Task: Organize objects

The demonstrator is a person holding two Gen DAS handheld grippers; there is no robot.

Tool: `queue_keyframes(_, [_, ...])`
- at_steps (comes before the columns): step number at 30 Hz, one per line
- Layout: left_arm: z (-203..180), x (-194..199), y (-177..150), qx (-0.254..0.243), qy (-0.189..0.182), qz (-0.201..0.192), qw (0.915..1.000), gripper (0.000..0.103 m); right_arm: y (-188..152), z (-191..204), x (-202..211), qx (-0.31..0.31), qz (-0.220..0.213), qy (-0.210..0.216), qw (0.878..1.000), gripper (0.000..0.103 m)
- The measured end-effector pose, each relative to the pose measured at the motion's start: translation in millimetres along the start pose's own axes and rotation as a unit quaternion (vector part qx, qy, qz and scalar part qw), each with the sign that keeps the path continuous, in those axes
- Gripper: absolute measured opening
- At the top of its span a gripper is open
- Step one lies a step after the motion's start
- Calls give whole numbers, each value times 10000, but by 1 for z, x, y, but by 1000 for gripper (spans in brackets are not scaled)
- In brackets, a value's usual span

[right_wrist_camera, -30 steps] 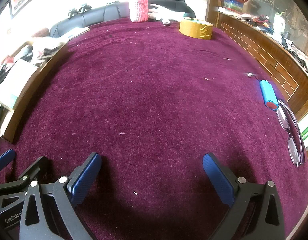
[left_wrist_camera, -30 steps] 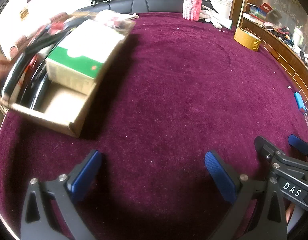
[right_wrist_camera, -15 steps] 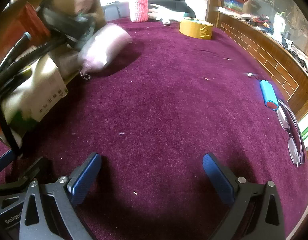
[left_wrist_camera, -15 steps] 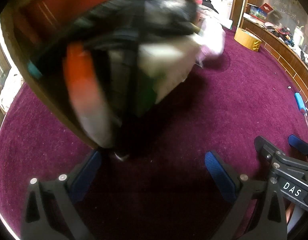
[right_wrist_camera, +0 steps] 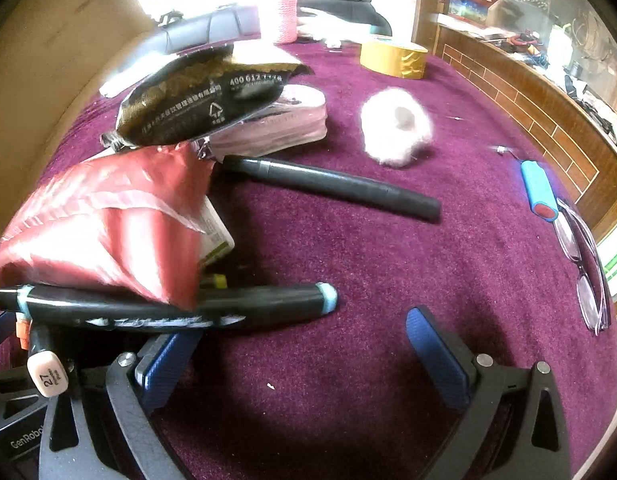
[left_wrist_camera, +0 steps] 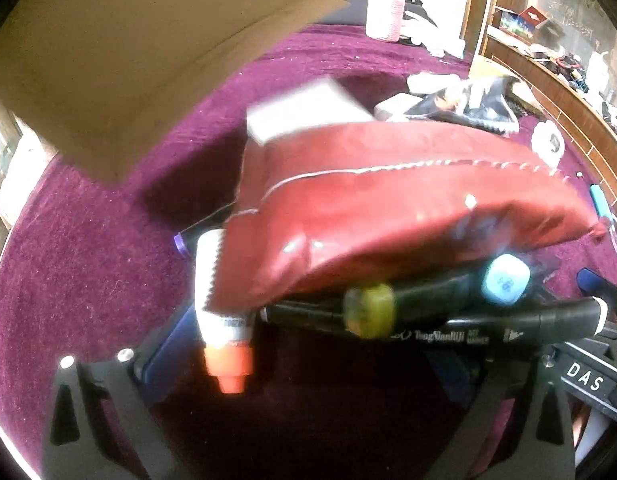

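A heap of things lies on the purple cloth in front of both grippers. A red pouch (left_wrist_camera: 388,216) (right_wrist_camera: 108,224) lies on black markers (left_wrist_camera: 488,328) (right_wrist_camera: 168,306). A white tube with an orange cap (left_wrist_camera: 220,320) lies against my left gripper's left finger. A black foil packet (right_wrist_camera: 196,100) rests on a pink case (right_wrist_camera: 276,124). One black marker (right_wrist_camera: 332,186) and a white fluffy ball (right_wrist_camera: 396,126) lie apart. A tilted cardboard box (left_wrist_camera: 140,60) (right_wrist_camera: 40,80) hangs above left. My left gripper (left_wrist_camera: 308,360) and right gripper (right_wrist_camera: 304,352) are open and empty.
A yellow tape roll (right_wrist_camera: 392,58) and a pink bottle (right_wrist_camera: 286,16) stand at the far side. A blue cylinder (right_wrist_camera: 540,190) and glasses (right_wrist_camera: 584,264) lie at the right, near the wooden edge (right_wrist_camera: 548,108).
The cardboard box was lifted and tipped over the table, and its contents spilled out in front of both grippers. The grippers have stayed in place and open.
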State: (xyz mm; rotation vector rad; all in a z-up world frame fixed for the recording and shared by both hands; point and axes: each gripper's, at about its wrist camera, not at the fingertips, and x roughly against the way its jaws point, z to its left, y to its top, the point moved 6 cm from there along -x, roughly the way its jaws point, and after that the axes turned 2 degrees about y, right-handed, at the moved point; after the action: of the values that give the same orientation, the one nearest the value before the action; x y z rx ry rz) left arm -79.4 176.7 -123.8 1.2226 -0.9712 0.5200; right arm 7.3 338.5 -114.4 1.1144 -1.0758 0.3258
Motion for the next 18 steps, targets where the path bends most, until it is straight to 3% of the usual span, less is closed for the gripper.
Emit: queue_keyframes(18, [-4,-6,6,-6,-16,19,10000,103,0,0,0,4,1,1,10000,103])
